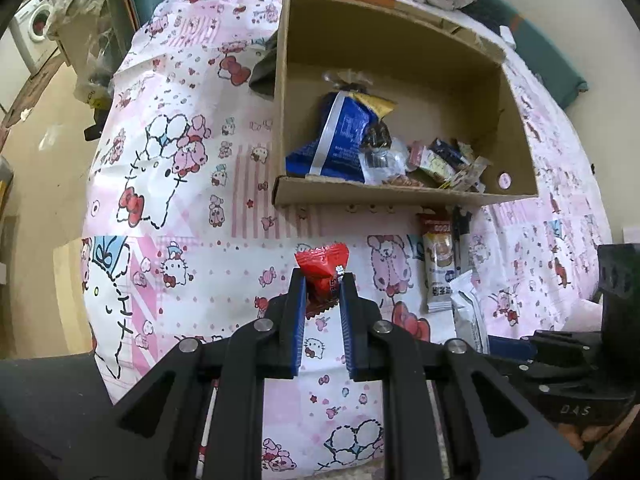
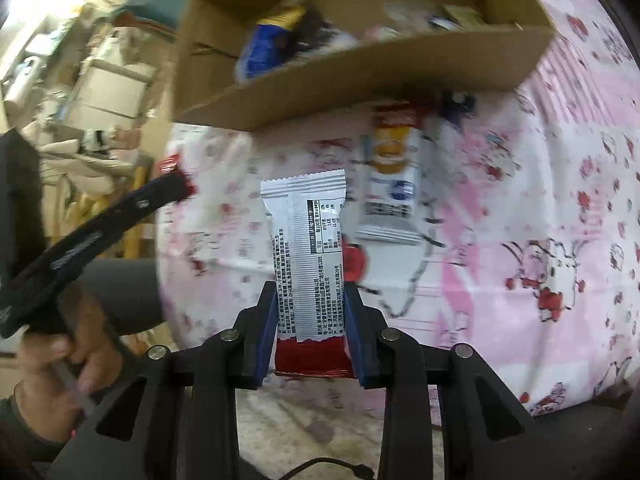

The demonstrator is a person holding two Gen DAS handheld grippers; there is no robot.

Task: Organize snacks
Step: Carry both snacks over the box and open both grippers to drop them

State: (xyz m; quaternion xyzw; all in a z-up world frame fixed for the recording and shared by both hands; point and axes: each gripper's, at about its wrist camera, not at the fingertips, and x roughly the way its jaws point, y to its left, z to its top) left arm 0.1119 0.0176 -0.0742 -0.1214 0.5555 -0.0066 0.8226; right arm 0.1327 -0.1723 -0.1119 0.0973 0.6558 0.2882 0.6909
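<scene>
Pink cartoon tablecloth (image 1: 192, 184) below; my left gripper (image 1: 323, 276) pinches a red candy (image 1: 320, 268), my right gripper (image 2: 310, 292) clamps a white snack bar (image 2: 306, 252), cardboard box (image 1: 400, 196) ahead.

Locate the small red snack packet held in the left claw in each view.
Left wrist: small red snack packet sits centre, pinched at the left claw tips.
Right wrist: only its red edge shows, left of centre.
Shared landmark: open brown cardboard box ahead.
</scene>
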